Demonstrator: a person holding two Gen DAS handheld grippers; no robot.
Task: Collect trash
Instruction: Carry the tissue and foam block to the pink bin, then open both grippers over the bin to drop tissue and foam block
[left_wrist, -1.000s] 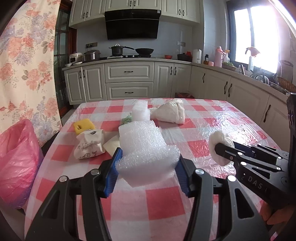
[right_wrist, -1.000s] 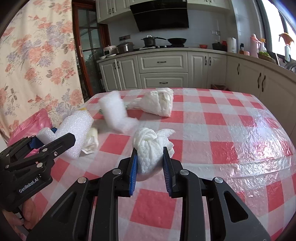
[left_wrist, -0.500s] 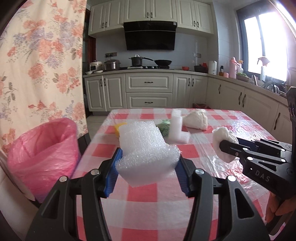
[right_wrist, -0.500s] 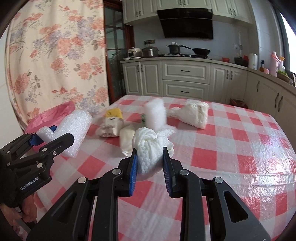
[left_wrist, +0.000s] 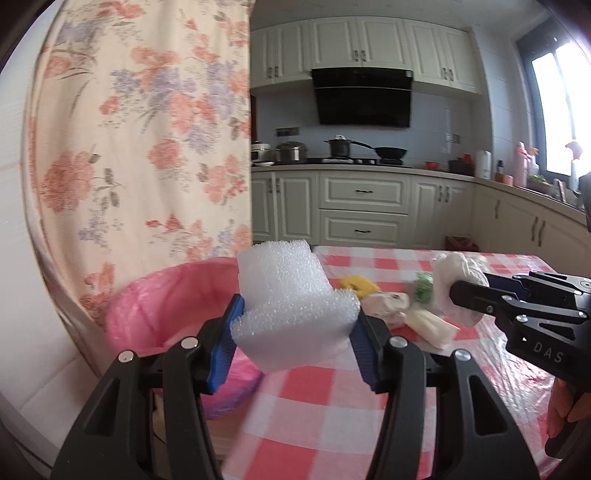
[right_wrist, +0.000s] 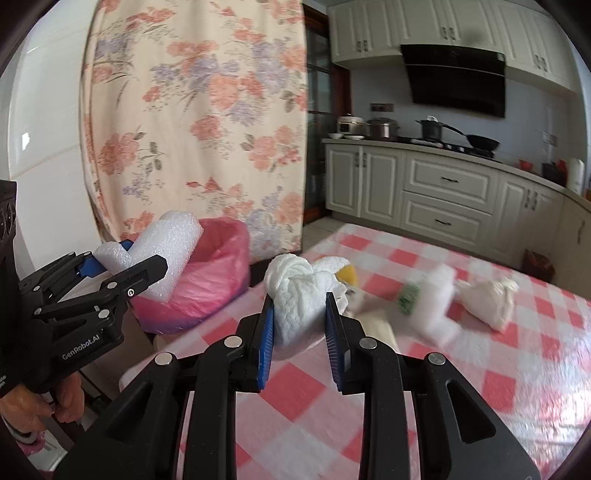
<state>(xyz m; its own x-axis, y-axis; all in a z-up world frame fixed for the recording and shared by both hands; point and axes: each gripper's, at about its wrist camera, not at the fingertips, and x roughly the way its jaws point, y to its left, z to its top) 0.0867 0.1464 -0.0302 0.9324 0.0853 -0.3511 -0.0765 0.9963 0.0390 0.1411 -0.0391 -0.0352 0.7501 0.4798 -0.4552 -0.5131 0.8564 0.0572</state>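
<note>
Nearest in the left wrist view: left tongs (left_wrist: 295, 332), spread wide and clamped on a white foam block (left_wrist: 291, 306). Block wedged between the blue pads (left_wrist: 225, 343), bulging up and forward past the fingertips, held in the air over the near corner of the counter (left_wrist: 314, 406). Just beyond and to the left of the block, standing lower beside the counter's edge: a bin lined with a pink bag (left_wrist: 166, 306), mouth open upward. Seen from the right wrist view, left tongs (right_wrist: 122, 273) with the same foam block (right_wrist: 159, 247) in front of the pink bag (right_wrist: 214, 280); whether directly above the opening or only beside it, impossible to tell.

Nearest in the right wrist view: right tongs (right_wrist: 300, 325), narrowed to a small gap and pinching a crumpled white tissue wad (right_wrist: 299, 291). Wad sitting between the blue pads (right_wrist: 266, 343), rising above the tips, lifted clear of the red-and-white checked counter (right_wrist: 461, 387). In the left wrist view, right tongs (left_wrist: 476, 295) reaching in from the right with the tissue wad (left_wrist: 454, 284) at the tips.

Farther back on the counter, blurred: a yellow scrap (right_wrist: 349, 275), a second white foam piece with a green scrap (right_wrist: 424, 299), then a knotted white bag (right_wrist: 487, 299). In the left wrist view also a crumpled printed wrapper (left_wrist: 384, 306) near the yellow scrap (left_wrist: 356, 284).

Farthest: floral curtain (right_wrist: 192, 122) behind the bin, cream kitchen cabinets (left_wrist: 364, 210) and a black range hood (left_wrist: 362, 99).
</note>
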